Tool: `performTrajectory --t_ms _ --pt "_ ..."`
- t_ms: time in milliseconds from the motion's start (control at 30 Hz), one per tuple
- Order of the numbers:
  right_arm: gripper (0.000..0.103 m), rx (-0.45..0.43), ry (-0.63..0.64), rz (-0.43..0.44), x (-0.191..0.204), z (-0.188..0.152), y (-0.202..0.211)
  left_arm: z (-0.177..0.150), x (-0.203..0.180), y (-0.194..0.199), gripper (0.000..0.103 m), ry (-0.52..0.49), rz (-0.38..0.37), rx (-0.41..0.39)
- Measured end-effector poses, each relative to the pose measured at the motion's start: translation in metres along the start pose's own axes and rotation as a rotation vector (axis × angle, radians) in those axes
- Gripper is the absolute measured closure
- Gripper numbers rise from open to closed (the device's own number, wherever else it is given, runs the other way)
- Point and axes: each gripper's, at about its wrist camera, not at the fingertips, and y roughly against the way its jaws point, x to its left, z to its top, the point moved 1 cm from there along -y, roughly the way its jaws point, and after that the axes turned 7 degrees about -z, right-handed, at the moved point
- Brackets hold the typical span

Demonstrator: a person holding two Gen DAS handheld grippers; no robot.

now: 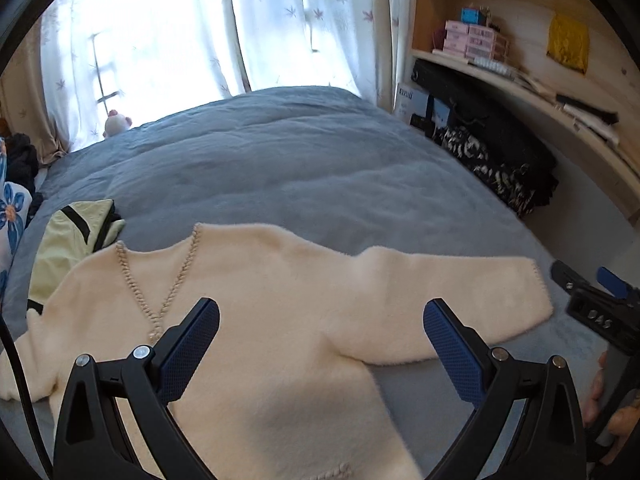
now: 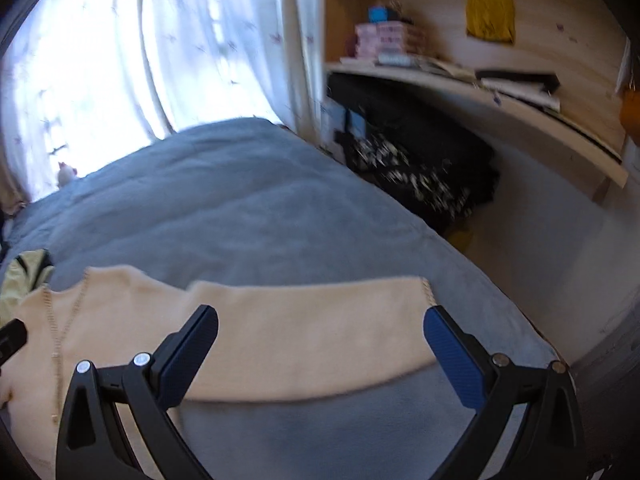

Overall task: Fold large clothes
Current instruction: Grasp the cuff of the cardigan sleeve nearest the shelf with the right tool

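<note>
A cream fuzzy sweater (image 1: pixel 280 312) with a braided V-neck trim lies flat on the grey-blue bedcover (image 1: pixel 280 168). Its right sleeve (image 1: pixel 452 300) stretches out to the right. My left gripper (image 1: pixel 320 340) is open and empty, hovering over the sweater's chest. My right gripper (image 2: pixel 320 348) is open and empty above the outstretched sleeve (image 2: pixel 312 332), its right finger near the cuff (image 2: pixel 426 292). The right gripper also shows at the right edge of the left wrist view (image 1: pixel 600 308), held by a hand.
A pale green garment (image 1: pixel 72 248) lies left of the sweater. A floral pillow (image 1: pixel 12 208) sits at the far left. Black patterned fabric (image 1: pixel 492 164) lies beside the bed under wooden shelves (image 1: pixel 520 80). Curtains (image 1: pixel 200 32) hang behind the bed.
</note>
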Motion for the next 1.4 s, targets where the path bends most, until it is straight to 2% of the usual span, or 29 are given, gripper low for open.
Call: performTrajectory --t_ms 167,300,600,767,833,933,967,1000,1067,1233,1400 --pt "0.0 0.215 -0.053 0.014 -0.036 -0.022 -0.069 -0.017 -0.009 -0.069 0.002 0.015 -0.018 0.057" --pt "0.0 0.353 -0.173 0.064 -0.062 -0.044 -0.104 -0.031 -0.014 -0.108 0.002 0.018 -0.02 0.085" --pt "0.0 0.514 -0.361 0.168 -0.07 -0.076 -0.155 -0.052 -0.019 -0.151 0.008 0.014 -0.028 0.151" --pt "0.001 0.481 -0.379 0.166 -0.062 -0.077 -0.169 -0.057 -0.018 -0.156 0.008 0.006 -0.045 0.152" --pt "0.01 0.463 -0.391 0.171 -0.06 -0.073 -0.171 -0.057 -0.017 -0.156 0.008 0.008 -0.059 0.151" --pt "0.036 0.445 -0.402 0.153 -0.061 -0.069 -0.174 -0.055 -0.018 -0.151 0.008 0.008 -0.071 0.143" --pt "0.051 0.438 -0.4 0.156 -0.062 -0.068 -0.173 -0.055 -0.018 -0.149 0.008 0.005 -0.073 0.137" --pt "0.066 0.431 -0.407 0.171 -0.063 -0.067 -0.173 -0.054 -0.019 -0.147 0.008 0.0 -0.07 0.13" --pt "0.081 0.419 -0.427 0.221 -0.064 -0.065 -0.169 -0.052 -0.021 -0.141 0.008 -0.01 -0.068 0.118" --pt "0.086 0.309 -0.37 0.22 -0.048 -0.047 -0.133 -0.045 -0.021 -0.117 0.008 -0.029 -0.071 0.09" --pt "0.087 0.186 -0.255 0.317 -0.006 -0.019 -0.069 -0.039 -0.004 -0.082 0.008 -0.009 -0.08 0.066"
